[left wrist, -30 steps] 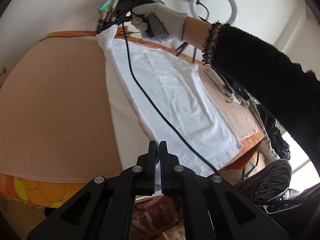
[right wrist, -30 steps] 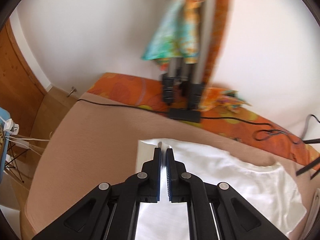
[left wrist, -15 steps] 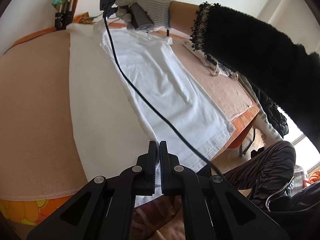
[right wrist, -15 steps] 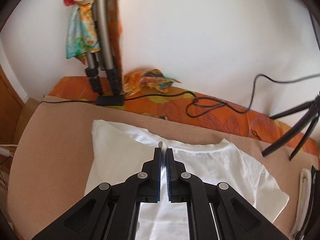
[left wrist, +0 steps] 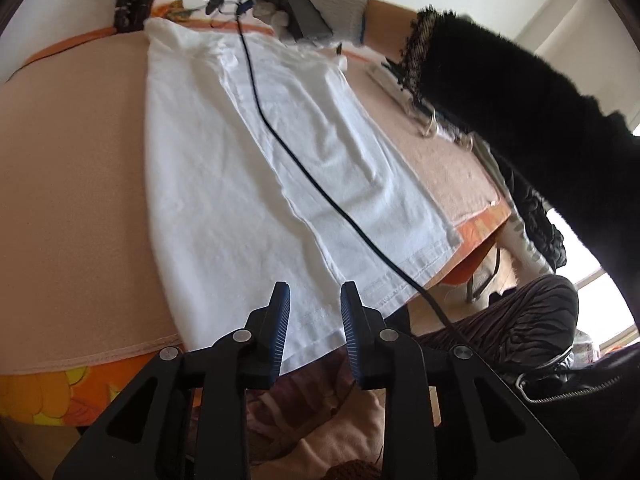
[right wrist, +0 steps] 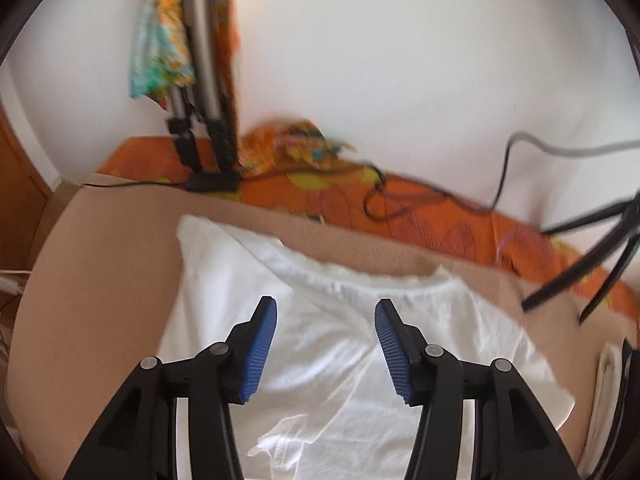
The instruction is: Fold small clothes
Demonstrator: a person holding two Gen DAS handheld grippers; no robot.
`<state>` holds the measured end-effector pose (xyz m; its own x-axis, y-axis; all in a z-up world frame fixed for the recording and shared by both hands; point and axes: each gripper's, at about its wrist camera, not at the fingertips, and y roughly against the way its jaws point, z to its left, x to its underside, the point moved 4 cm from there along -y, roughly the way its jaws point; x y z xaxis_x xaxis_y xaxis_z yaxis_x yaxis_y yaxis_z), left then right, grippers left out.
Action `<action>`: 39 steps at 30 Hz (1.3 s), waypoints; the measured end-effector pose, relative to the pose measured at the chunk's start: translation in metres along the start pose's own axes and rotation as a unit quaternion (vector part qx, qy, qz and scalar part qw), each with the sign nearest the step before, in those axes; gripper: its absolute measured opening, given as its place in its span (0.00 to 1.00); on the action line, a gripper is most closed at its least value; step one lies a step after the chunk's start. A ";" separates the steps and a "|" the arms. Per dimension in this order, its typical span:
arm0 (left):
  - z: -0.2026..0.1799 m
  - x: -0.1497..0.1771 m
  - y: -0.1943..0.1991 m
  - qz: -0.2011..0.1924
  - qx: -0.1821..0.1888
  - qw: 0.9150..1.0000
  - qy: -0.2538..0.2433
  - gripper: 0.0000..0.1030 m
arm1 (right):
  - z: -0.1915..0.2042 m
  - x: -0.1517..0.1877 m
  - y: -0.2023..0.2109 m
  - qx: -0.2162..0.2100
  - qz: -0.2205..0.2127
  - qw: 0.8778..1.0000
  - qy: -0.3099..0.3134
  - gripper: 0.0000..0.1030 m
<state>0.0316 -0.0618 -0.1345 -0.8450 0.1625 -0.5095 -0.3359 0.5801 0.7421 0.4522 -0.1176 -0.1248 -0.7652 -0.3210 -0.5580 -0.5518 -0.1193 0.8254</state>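
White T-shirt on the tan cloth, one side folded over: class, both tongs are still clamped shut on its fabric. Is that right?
Not right. Both tongs are open and hold nothing. The left wrist view shows the left tongs parted over the hem of the white T-shirt; the right wrist view shows the right tongs spread wide above its collar end. The shirt does lie on the tan cloth, one side folded over.

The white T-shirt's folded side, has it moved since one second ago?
Yes. The white T-shirt flap now lies flat, folded rightward toward the orange table edge; both grippers have opened.
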 end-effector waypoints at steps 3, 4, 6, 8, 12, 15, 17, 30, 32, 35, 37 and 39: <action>0.013 -0.004 0.016 -0.042 -0.028 0.999 0.008 0.24 | 0.012 -0.018 0.010 -0.046 -0.019 0.999 0.008 0.53; 0.019 -0.005 0.017 -0.045 -0.043 0.998 0.012 0.24 | 0.016 -0.024 0.010 -0.058 -0.021 0.998 0.011 0.54; 0.025 -0.007 0.012 -0.035 -0.050 0.998 0.020 0.24 | 0.025 -0.036 0.004 -0.092 -0.017 0.996 0.011 0.54; 0.029 -0.007 0.005 -0.025 -0.054 0.998 0.024 0.24 | 0.034 -0.046 -0.008 -0.115 -0.008 0.993 0.008 0.54; 0.033 -0.005 -0.009 -0.003 -0.069 0.997 0.020 0.24 | 0.044 -0.060 -0.043 -0.153 0.015 0.988 -0.012 0.54; 0.040 -0.002 -0.016 0.012 -0.069 0.997 0.032 0.24 | 0.049 -0.065 -0.065 -0.183 0.027 0.983 -0.019 0.54; 0.043 0.001 -0.019 0.012 -0.066 0.997 0.036 0.24 | 0.055 -0.063 -0.075 -0.200 0.037 0.979 -0.014 0.54; 0.041 0.000 -0.021 0.010 -0.074 0.997 0.021 0.24 | 0.089 -0.055 -0.076 -0.182 0.037 0.977 0.102 0.14; 0.040 0.000 -0.022 0.008 -0.078 0.997 0.015 0.24 | 0.090 -0.056 -0.077 -0.155 0.029 0.981 0.116 0.04; 0.038 0.000 -0.023 0.008 -0.081 0.997 0.012 0.24 | 0.082 -0.062 -0.092 -0.086 0.033 0.990 0.105 0.02; 0.038 0.000 -0.023 0.009 -0.080 0.997 0.014 0.24 | 0.077 -0.064 -0.098 -0.093 0.031 0.992 0.079 0.05; 0.038 0.000 -0.023 0.010 -0.080 0.997 0.013 0.24 | 0.071 -0.067 -0.098 -0.105 0.027 0.992 0.057 0.35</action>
<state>0.0548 -0.0451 -0.1681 -0.8626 0.1504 -0.4830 -0.3784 0.4418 0.8134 0.5336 -0.0174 -0.1749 -0.7432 -0.4349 -0.5085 -0.4198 -0.2887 0.8605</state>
